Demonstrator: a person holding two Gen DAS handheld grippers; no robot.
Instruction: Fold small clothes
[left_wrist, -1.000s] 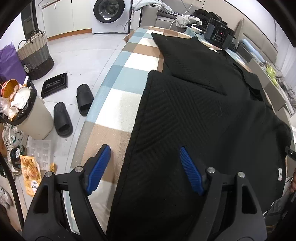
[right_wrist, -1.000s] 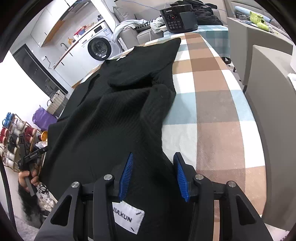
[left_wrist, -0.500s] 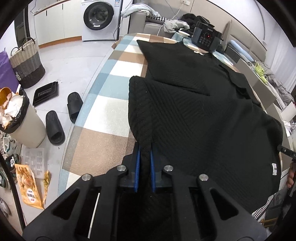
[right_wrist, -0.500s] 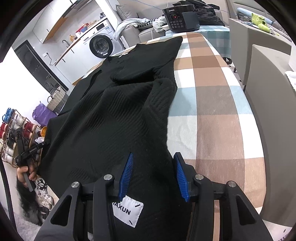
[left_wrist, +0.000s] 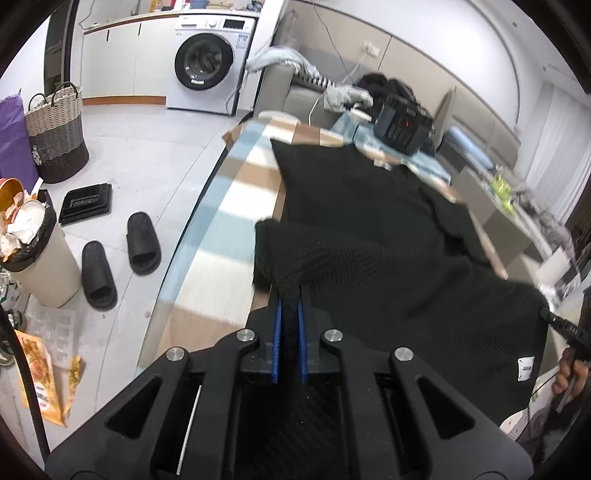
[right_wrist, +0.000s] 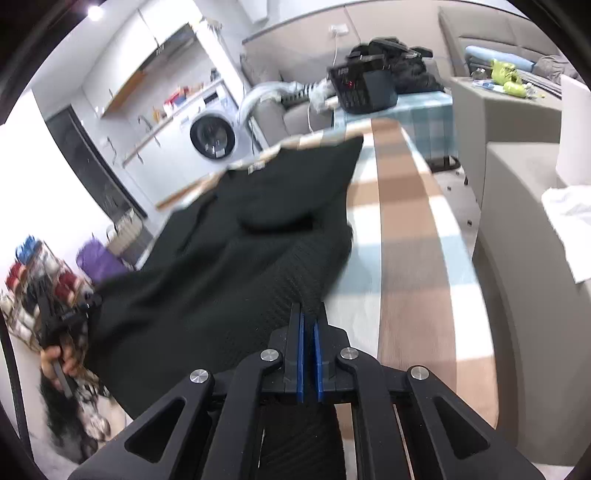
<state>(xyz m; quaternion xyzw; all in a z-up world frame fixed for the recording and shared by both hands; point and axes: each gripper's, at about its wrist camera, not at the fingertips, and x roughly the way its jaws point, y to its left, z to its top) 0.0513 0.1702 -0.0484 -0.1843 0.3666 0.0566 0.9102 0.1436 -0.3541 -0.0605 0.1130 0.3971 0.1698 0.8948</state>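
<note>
Left wrist view: left gripper (left_wrist: 290, 314) has its blue pads pressed together on a pinch of the black garment (left_wrist: 388, 236) at its near left edge. The fabric rises as a ridge into the jaws. The rest of the garment lies spread across the checked tabletop (left_wrist: 229, 206), its long axis running away from the gripper toward the far end, where a black appliance (left_wrist: 402, 127) stands. A white label (left_wrist: 525, 368) shows at the near right corner, next to the person's other hand (left_wrist: 570, 369).

Right wrist view: right gripper (right_wrist: 308, 326) is likewise clamped on the garment (right_wrist: 236, 266), at its near right edge; cloth fills the gap between the pads. Bare tabletop (right_wrist: 413, 258) lies to the right of the garment. The left hand (right_wrist: 59, 363) with its tool sits at the opposite near corner.

Judgement: both near corners are held, one by each gripper, so neither hand is nearer; the garment extends straight ahead of both. The coming fold likely carries the near hem forward along that long axis toward the far end. Some motion blur; fine hem detail unclear.
</note>
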